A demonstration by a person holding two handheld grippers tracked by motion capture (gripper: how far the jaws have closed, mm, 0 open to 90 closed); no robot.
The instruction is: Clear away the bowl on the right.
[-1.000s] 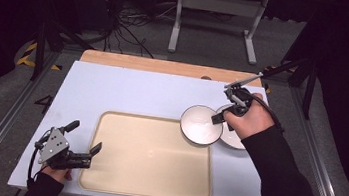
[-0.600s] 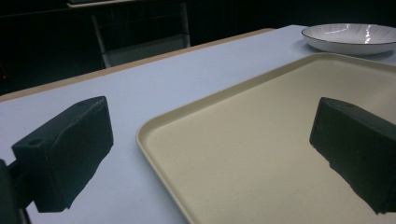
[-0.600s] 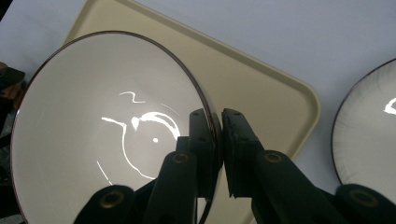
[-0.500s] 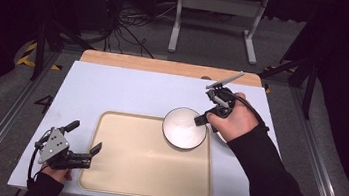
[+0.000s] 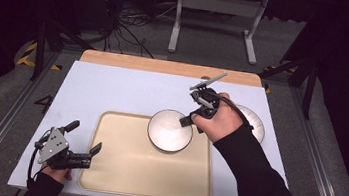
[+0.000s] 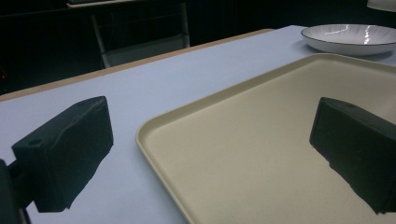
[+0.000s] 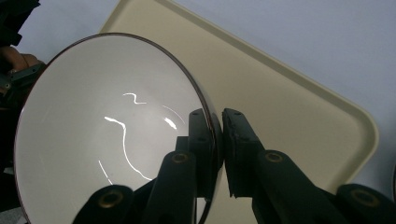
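The right gripper has its jaws closed tight on the rim of a white bowl, one pad inside the wall and one outside, as the right gripper view shows with the dark-edged rim pinched between them. The bowl hangs out to the left of the fingertips over the far right part of the beige tray, and whether its base already touches the tray floor cannot be told from the high view. Behind the right hand, well apart from the held bowl, a white ribbed plate lies on the pale blue table top. The left gripper rests at the near left corner of the tray with its jaws wide apart and nothing between them; in its own view one finger stands over the table top and the other over the tray floor, the tray's raised lip running between them. The step in hand looks to be setting the bowl down inside the tray. To do that well, the right hand should probably keep the pinch firm, since a rim grip lets a smooth bowl swing or slip, level the bowl so its base meets the tray flat, lower it clear of the raised lip, and part the jaws only once the bowl's weight is on the tray.
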